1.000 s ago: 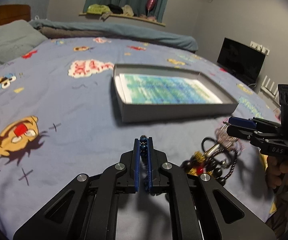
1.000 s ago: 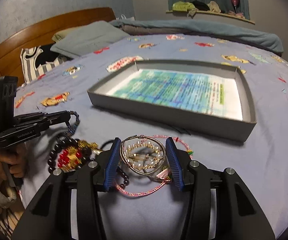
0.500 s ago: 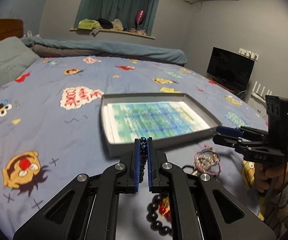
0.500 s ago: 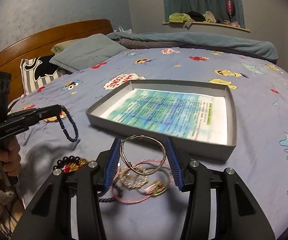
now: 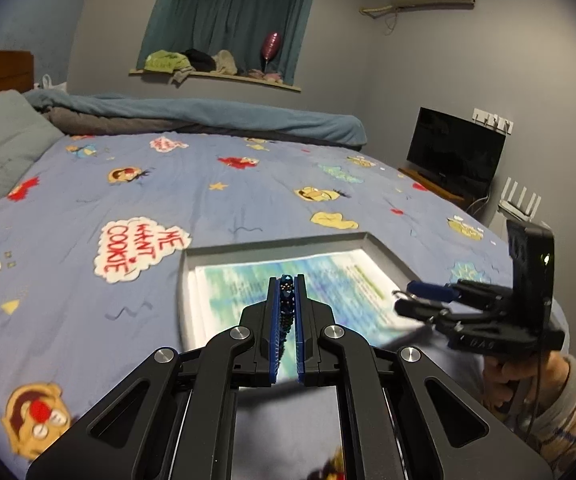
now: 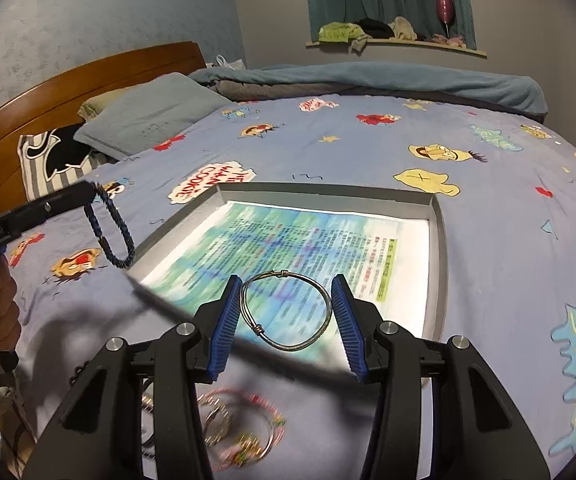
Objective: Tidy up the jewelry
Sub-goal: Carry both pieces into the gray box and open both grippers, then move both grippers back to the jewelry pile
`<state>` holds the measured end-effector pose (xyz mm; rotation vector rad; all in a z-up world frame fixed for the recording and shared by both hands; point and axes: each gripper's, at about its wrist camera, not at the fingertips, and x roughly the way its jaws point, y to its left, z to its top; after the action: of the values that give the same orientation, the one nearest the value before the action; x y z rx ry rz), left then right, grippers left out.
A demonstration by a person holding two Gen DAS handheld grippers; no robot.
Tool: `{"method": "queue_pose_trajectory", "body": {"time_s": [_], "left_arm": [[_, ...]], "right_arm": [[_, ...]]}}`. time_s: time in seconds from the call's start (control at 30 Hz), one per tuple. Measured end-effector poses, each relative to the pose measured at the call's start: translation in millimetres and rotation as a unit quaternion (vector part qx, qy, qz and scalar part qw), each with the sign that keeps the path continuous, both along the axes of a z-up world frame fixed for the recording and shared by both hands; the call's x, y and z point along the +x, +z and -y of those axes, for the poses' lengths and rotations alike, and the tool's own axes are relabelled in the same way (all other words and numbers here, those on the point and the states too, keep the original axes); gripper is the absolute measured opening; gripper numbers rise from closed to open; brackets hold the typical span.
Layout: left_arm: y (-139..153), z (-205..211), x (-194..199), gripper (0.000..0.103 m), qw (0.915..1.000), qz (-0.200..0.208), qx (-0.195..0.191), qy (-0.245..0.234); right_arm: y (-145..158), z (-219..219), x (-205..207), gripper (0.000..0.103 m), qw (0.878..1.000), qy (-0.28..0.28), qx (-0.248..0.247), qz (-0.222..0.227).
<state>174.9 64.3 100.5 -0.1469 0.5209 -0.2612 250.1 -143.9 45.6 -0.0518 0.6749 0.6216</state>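
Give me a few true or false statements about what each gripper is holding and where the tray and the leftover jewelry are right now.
1. The left gripper is shut on a dark blue beaded bracelet. True.
2. The right gripper holds nothing. False: a silver wire bangle sits between its pads.
3. The grey tray already holds jewelry. False: only a printed sheet shows inside.
4. More jewelry lies on the bedspread below the right gripper. True.

Tray (image 6: pixel 440 240) interior lies open to entry — only its low walls intervene.
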Motion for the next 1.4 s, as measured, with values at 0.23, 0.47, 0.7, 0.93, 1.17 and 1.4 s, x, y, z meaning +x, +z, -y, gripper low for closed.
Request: {"method": "queue_pose_trajectory", "body": {"time_s": [0.23, 0.47, 0.7, 0.93, 1.17, 1.4], "left_arm": [[-25, 10, 39, 0.007, 0.9995, -0.029, 0.005, -0.005], [-70, 7, 59, 0.012, 0.9956, -0.08, 0.046, 0.018], [-71, -8, 35, 0.054, 0.9966, -0.064, 0.035, 0.039], [-67, -10, 4, 0.058, 0.9977, -0.048, 0.031, 0.035], [-75, 1, -32, 0.058, 0.9983, -0.05, 0.027, 0.011], [-82, 3, -60, 0.058, 0.9984, -0.051, 0.025, 0.009]], "right_arm": [[-23, -6, 33, 0.046, 0.999, -0.027, -0.027, -0.031], [-26, -10, 36, 0.059, 0.998, -0.028, -0.041, -0.024], [-24, 9, 16, 0.059, 0.999, -0.035, 0.004, -0.004], [-16, 33, -18, 0.059, 0.998, -0.045, 0.046, 0.013], [-19, 40, -51, 0.06, 0.998, -0.035, 0.052, 0.012], [-20, 43, -74, 0.06, 0.998, -0.03, 0.056, 0.022]]}}
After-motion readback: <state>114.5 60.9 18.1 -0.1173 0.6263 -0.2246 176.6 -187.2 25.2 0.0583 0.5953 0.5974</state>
